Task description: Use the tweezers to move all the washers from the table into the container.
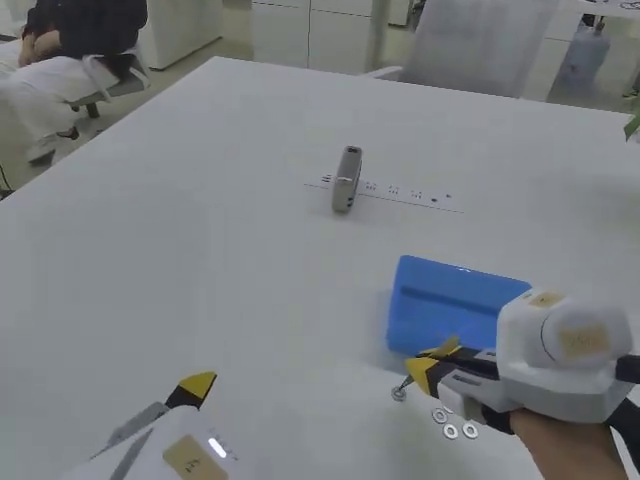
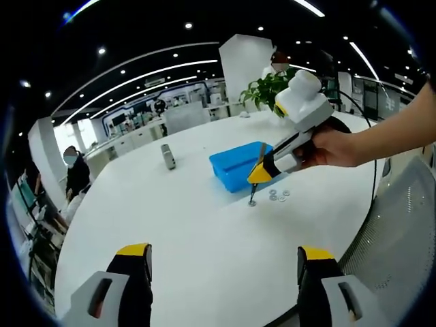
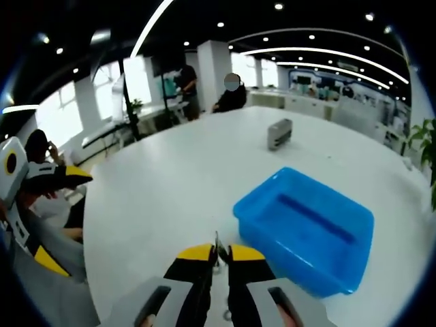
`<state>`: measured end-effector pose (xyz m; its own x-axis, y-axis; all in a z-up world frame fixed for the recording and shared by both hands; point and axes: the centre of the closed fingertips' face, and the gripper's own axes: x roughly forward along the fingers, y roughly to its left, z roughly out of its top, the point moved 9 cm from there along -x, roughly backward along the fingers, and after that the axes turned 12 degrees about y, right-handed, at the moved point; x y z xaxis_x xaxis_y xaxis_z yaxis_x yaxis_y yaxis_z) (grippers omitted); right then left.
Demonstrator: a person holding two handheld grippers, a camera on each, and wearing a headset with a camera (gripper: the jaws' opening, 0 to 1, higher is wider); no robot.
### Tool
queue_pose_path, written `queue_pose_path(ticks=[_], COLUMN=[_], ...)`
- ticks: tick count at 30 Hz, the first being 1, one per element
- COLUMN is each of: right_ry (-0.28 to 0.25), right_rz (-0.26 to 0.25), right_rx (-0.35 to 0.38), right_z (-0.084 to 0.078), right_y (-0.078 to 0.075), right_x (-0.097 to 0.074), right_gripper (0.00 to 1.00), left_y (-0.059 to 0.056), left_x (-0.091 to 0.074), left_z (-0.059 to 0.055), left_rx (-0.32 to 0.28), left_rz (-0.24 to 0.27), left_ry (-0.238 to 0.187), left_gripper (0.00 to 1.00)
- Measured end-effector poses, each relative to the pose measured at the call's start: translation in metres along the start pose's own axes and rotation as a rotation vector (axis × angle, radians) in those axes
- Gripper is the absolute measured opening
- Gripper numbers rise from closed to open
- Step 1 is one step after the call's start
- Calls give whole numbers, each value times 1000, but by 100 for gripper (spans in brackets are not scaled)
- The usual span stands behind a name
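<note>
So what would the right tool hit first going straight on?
Probably the white tabletop, just beside the blue plastic container; the right tool aims its thin metal tweezers down at it.

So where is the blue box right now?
In the head view the blue box sits at the lower right of the table, just beyond the right claw and the washers.
</note>
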<state>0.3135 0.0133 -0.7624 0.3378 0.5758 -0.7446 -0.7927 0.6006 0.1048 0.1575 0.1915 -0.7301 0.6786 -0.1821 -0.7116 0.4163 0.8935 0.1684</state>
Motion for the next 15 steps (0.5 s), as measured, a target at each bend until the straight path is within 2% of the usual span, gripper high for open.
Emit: queue_pose_path(ticks=[2,6,11,15], right_ry=[5,20,35,50], right_rz=[7,4,6,21], right_rx=[5,-10,-14,-4], right_z=[0,-2,-1,1], right_y=[0,1,1,2], right_x=[0,-2,-2,-1], right_gripper=[4,4,4,3], left_y=[0,1,0,1], left_x=[1,1,3,3], left_z=[-1,-2,-2,-2], left_rx=[-4,0,-1,3], left_rz=[-4,4,-9,-6], left_ry=[14,19,33,32], left_gripper=[90,89,89,88])
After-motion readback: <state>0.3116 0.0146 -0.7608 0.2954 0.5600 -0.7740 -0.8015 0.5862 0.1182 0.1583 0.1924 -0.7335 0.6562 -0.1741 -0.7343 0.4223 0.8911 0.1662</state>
